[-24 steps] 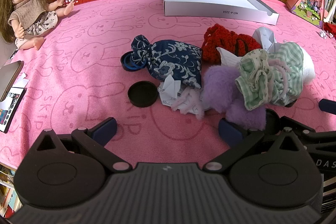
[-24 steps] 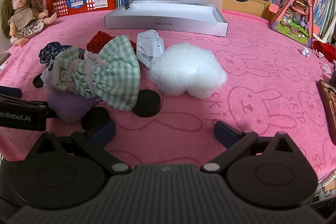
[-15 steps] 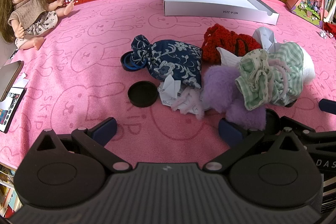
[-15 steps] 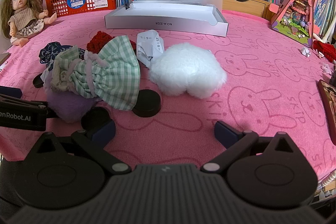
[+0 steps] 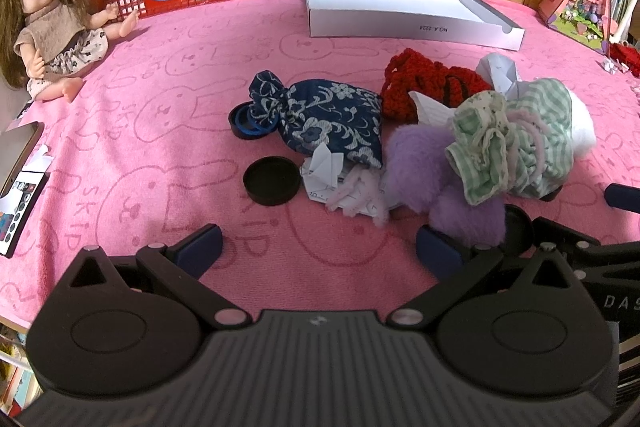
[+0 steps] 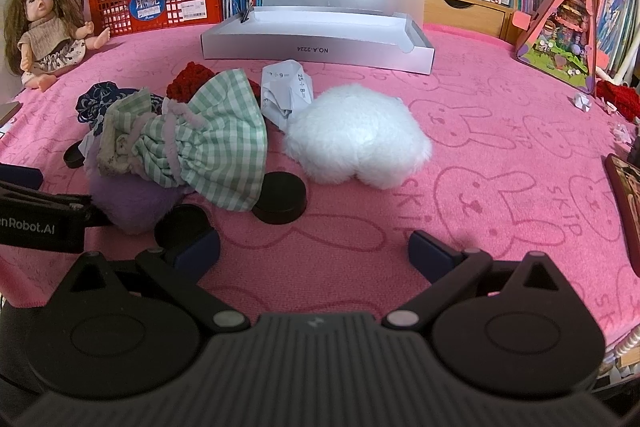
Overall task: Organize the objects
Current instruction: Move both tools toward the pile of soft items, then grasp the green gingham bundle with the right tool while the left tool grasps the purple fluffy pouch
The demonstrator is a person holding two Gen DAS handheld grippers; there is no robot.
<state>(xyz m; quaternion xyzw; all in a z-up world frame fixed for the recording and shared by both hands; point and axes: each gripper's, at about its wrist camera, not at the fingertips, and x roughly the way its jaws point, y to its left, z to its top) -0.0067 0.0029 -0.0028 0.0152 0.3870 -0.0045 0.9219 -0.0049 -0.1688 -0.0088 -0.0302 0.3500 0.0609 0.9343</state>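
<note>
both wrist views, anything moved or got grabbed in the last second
Nothing visibly changed. The left gripper and right gripper stay wide open and empty, hovering at the near edge of the pink cloth. The green checked pouch, white fluffy pouch and blue floral pouch lie where they were.

Pouches [image 5: 332,123] on pink cloth [image 5: 160,115]

Both the left hand-held gripper [image 5: 318,247] and right hand-held gripper [image 6: 314,253] tilt downward, jaws spread wide, empty.
</note>
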